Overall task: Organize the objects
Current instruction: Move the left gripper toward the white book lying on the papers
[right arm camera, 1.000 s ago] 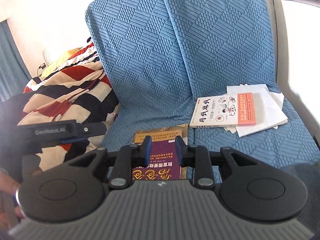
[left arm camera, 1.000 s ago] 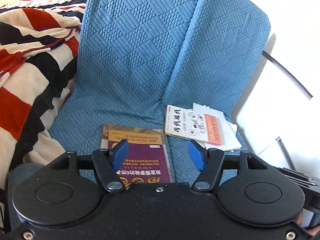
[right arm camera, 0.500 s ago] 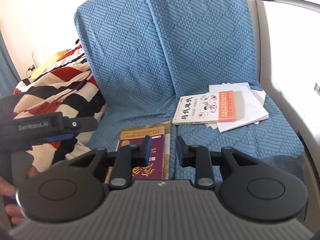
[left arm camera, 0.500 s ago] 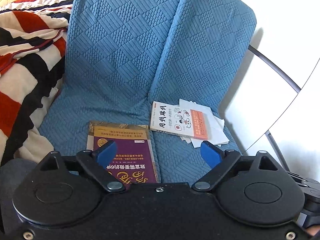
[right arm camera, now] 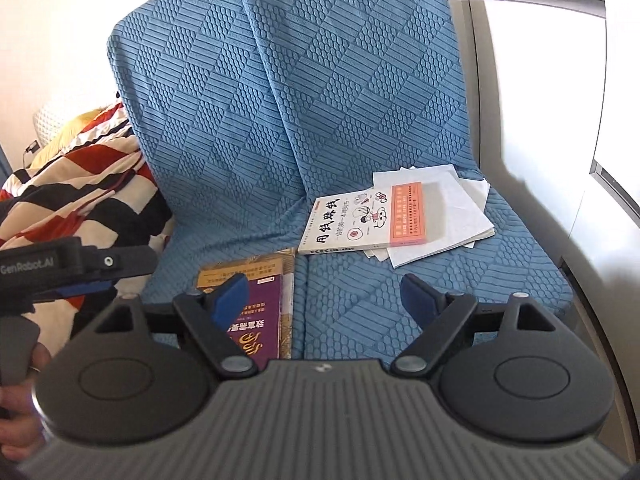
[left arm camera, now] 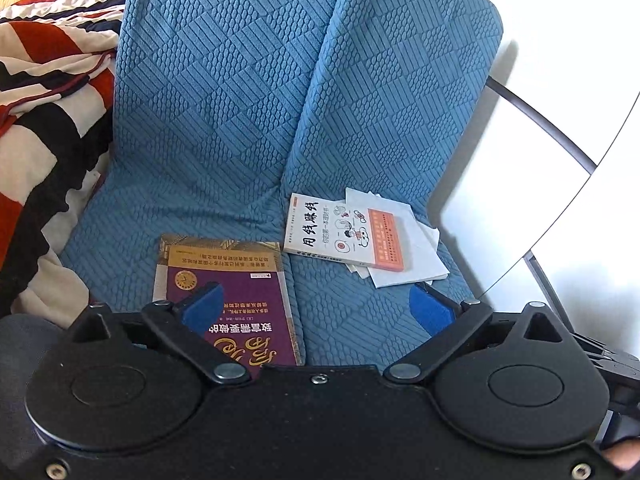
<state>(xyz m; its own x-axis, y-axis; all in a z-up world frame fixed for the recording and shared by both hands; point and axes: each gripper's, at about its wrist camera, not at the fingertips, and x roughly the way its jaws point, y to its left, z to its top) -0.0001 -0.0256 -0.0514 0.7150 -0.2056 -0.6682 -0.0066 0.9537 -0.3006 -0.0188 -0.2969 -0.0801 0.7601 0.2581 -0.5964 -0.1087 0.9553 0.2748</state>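
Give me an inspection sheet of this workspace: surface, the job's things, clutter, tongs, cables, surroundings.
Surface: blue quilted sofa cover over seat and backrest.
Job's things: purple book flat on the near seat cushion; white book flat on the next cushion, apart from it.
Clutter: loose white papers under and beside the white book.
Tongs: left tongs and right tongs both opening, nothing between the pads, above the seat's front.
Cables: thin dark cable near the wall at the left of the right wrist view; what it belongs to cannot be told.
Surroundings: red, black and cream striped blanket beside the sofa; white wall behind; a hand on the left tongs' handle.
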